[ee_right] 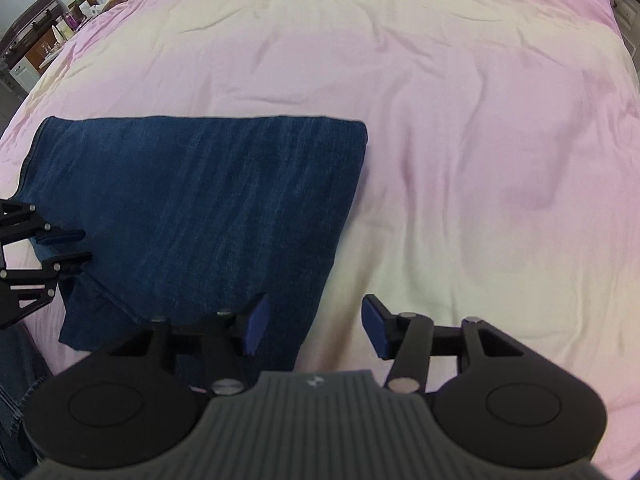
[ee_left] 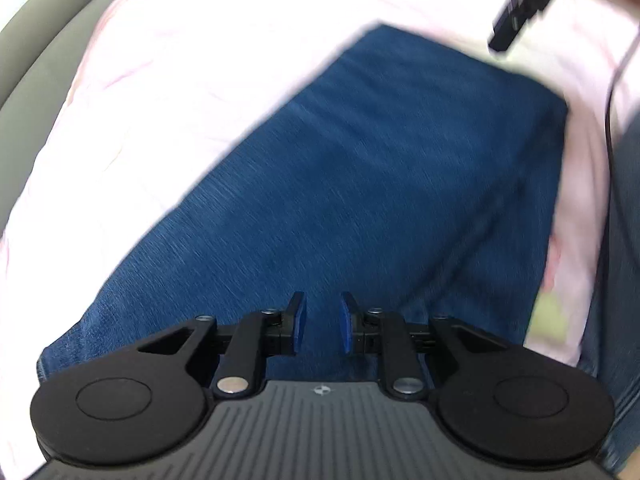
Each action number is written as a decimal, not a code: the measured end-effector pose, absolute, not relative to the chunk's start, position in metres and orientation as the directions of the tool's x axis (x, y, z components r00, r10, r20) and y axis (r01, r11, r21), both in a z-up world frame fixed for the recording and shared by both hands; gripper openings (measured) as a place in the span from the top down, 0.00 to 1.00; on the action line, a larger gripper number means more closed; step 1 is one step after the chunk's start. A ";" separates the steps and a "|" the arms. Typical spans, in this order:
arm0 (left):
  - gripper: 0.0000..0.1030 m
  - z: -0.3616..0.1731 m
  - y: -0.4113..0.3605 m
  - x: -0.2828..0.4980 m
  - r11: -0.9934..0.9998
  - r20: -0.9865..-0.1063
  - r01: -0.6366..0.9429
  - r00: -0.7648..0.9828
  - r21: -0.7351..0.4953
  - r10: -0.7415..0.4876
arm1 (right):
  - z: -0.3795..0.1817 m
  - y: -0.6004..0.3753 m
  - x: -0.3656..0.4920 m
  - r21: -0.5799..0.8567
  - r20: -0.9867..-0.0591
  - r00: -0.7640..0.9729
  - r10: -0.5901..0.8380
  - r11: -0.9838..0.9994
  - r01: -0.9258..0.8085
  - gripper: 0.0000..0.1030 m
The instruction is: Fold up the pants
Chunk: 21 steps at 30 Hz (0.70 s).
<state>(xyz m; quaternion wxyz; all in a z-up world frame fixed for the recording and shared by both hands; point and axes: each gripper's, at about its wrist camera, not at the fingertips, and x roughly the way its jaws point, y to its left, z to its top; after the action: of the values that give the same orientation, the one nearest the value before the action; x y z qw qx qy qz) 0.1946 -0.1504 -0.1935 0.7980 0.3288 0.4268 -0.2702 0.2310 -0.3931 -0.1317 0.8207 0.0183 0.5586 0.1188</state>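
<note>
Dark blue denim pants (ee_right: 192, 208) lie folded flat in a rough rectangle on the pink bed sheet (ee_right: 460, 120). In the left wrist view the pants (ee_left: 360, 184) fill the middle, blurred. My left gripper (ee_left: 322, 322) hovers over the near end of the pants, jaws slightly apart and empty; it also shows at the left edge of the right wrist view (ee_right: 68, 246). My right gripper (ee_right: 316, 326) is open and empty above the pants' near right corner. Part of the right gripper body (ee_left: 524, 0) shows at top right of the left wrist view.
The sheet (ee_left: 180, 80) is wrinkled and spreads far to the right. Furniture with small items (ee_right: 48, 28) stands beyond the bed's far left corner. A grey bed edge (ee_left: 36, 52) shows at left. More denim (ee_right: 16, 380) lies at the lower left.
</note>
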 end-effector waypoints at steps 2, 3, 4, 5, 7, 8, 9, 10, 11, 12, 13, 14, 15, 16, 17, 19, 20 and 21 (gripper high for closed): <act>0.77 -0.191 -0.150 0.209 0.644 -0.846 0.694 0.517 0.322 -0.134 | -0.131 -0.394 0.246 0.138 -0.914 0.359 0.187 0.978 -0.158 0.53; 0.77 -0.191 -0.151 0.217 0.646 -0.842 0.689 0.523 0.328 -0.131 | -0.131 -0.395 0.253 0.136 -0.913 0.365 0.182 0.980 -0.147 0.53; 0.77 -0.191 -0.152 0.225 0.653 -0.843 0.688 0.520 0.317 -0.138 | -0.131 -0.398 0.260 0.145 -0.912 0.367 0.183 0.981 -0.130 0.53; 0.77 -0.192 -0.151 0.235 0.660 -0.847 0.687 0.512 0.303 -0.145 | -0.132 -0.400 0.267 0.161 -0.910 0.368 0.190 0.981 -0.108 0.53; 0.77 -0.199 -0.152 0.248 0.668 -0.853 0.687 0.501 0.286 -0.149 | -0.137 -0.404 0.278 0.204 -0.904 0.370 0.214 0.977 -0.067 0.53; 0.77 -0.203 -0.153 0.252 0.668 -0.858 0.691 0.490 0.276 -0.152 | -0.140 -0.406 0.283 0.224 -0.902 0.367 0.226 0.973 -0.048 0.53; 0.77 -0.208 -0.152 0.257 0.667 -0.864 0.697 0.478 0.263 -0.158 | -0.145 -0.408 0.286 0.243 -0.902 0.362 0.237 0.970 -0.029 0.53; 0.77 -0.213 -0.151 0.258 0.665 -0.865 0.701 0.473 0.255 -0.166 | -0.151 -0.409 0.289 0.263 -0.901 0.354 0.250 0.965 -0.013 0.53; 0.77 -0.217 -0.151 0.259 0.664 -0.866 0.705 0.470 0.249 -0.174 | -0.157 -0.411 0.291 0.284 -0.901 0.343 0.266 0.959 0.001 0.53; 0.77 -0.220 -0.149 0.261 0.668 -0.867 0.705 0.464 0.237 -0.182 | -0.163 -0.413 0.292 0.305 -0.899 0.334 0.282 0.952 0.017 0.54; 0.77 -0.222 -0.147 0.264 0.676 -0.869 0.703 0.457 0.222 -0.190 | -0.171 -0.416 0.294 0.329 -0.897 0.326 0.300 0.944 0.036 0.54; 0.77 -0.224 -0.146 0.267 0.683 -0.871 0.701 0.449 0.207 -0.198 | -0.177 -0.419 0.294 0.358 -0.891 0.319 0.323 0.932 0.055 0.54; 0.77 -0.226 -0.147 0.269 0.684 -0.873 0.702 0.443 0.197 -0.203 | -0.183 -0.422 0.295 0.389 -0.884 0.312 0.349 0.918 0.074 0.55; 0.77 -0.227 -0.146 0.271 0.682 -0.874 0.705 0.440 0.194 -0.205 | -0.189 -0.427 0.295 0.419 -0.876 0.307 0.373 0.903 0.097 0.58; 0.77 -0.228 -0.145 0.271 0.679 -0.875 0.708 0.438 0.195 -0.205 | -0.196 -0.431 0.294 0.451 -0.866 0.303 0.398 0.883 0.127 0.60; 0.77 -0.227 -0.145 0.276 0.673 -0.876 0.712 0.438 0.202 -0.201 | -0.205 -0.438 0.292 0.513 -0.840 0.306 0.449 0.841 0.174 0.77; 0.77 -0.224 -0.145 0.278 0.673 -0.876 0.711 0.440 0.203 -0.200 | -0.203 -0.438 0.291 0.531 -0.828 0.313 0.464 0.829 0.177 0.77; 0.77 -0.222 -0.145 0.277 0.675 -0.873 0.709 0.444 0.205 -0.201 | -0.199 -0.436 0.289 0.522 -0.831 0.318 0.456 0.837 0.163 0.81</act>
<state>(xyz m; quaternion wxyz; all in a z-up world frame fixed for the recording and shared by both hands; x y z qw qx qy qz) 0.2775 -0.1449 -0.2223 0.8002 0.2859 0.4439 -0.2844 0.2894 -0.4363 -0.1988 0.7661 0.2688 0.5759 0.0954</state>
